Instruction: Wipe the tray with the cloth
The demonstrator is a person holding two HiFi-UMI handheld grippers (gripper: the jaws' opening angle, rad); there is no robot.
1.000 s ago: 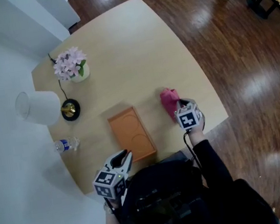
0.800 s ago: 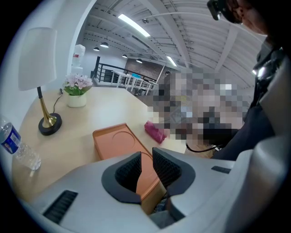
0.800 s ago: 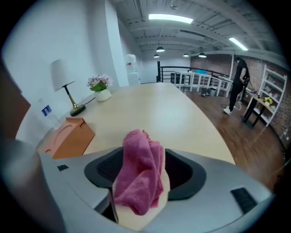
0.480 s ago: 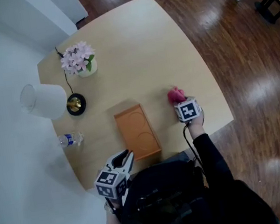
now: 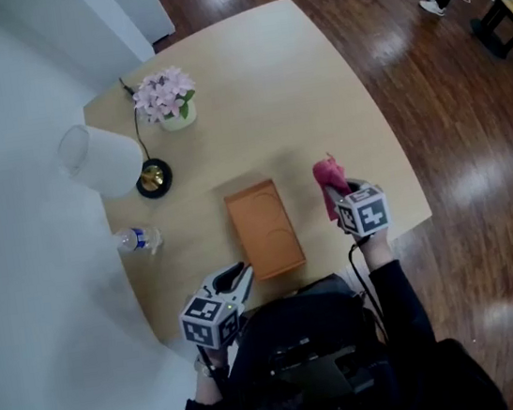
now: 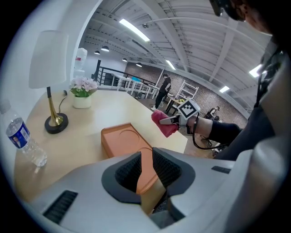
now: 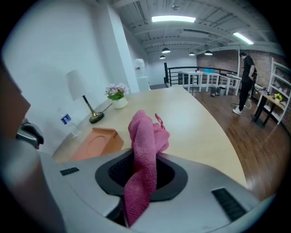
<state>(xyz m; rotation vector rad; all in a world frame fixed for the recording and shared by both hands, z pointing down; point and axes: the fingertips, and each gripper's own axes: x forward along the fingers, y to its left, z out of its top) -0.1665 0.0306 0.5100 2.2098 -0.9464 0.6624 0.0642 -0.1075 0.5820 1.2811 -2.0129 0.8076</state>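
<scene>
Left gripper [image 5: 240, 277]: jaws apart, empty, by the near corner of the tray [image 5: 263, 231]. Right gripper [image 5: 339, 195]: jaws just closed in, now clamped on the pink cloth [image 5: 329, 177], which is raised off the table [image 5: 271, 102], right of the tray. Grab done, wiping not started.

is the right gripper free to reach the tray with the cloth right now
Probably yes. The right gripper, whose jaws have just been closing on the pink cloth, is beside the orange tray, with only bare table between them.
</scene>
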